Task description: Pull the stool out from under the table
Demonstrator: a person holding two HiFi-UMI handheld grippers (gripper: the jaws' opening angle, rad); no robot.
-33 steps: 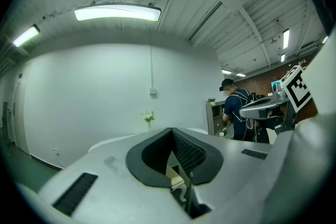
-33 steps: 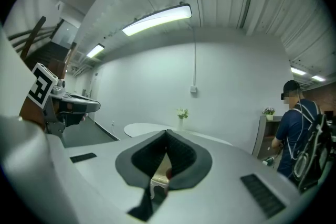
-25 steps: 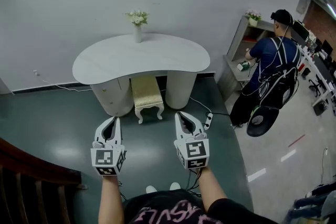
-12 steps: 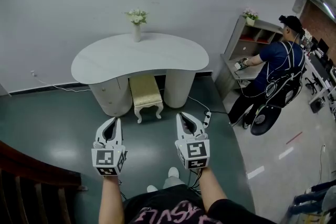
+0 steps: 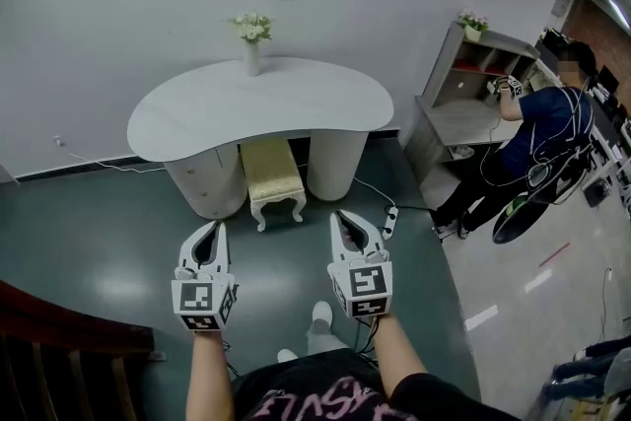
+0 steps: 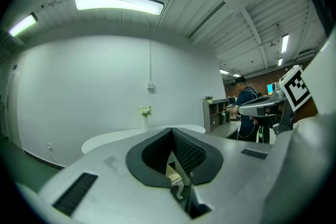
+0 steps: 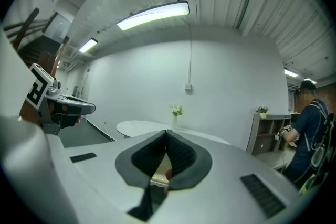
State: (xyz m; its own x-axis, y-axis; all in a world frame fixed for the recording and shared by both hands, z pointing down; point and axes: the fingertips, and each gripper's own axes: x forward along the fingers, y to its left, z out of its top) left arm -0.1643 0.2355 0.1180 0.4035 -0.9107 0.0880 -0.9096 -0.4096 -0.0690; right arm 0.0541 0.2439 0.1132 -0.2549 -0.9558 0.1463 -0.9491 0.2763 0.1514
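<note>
While the stool point(image 5: 272, 175) sits under the front edge of the table point(image 5: 207, 108), between the table's two fat round legs, the front part of its cream seat sticks out. How far back it goes is hard to tell, as the table top hides that part. A vase point(image 5: 251, 39) of flowers stands at the back edge of the table, near the middle. The left gripper point(image 5: 210, 230) and the right gripper point(image 5: 345, 217) hang over the green floor, well apart from the stool, and point at it. Both have their jaws pressed together with nothing in them. A power strip point(image 5: 390, 224) lies on the floor by the right gripper. Off to the right, a person point(image 5: 547, 128) stands at a shelf point(image 5: 473, 74).
</note>
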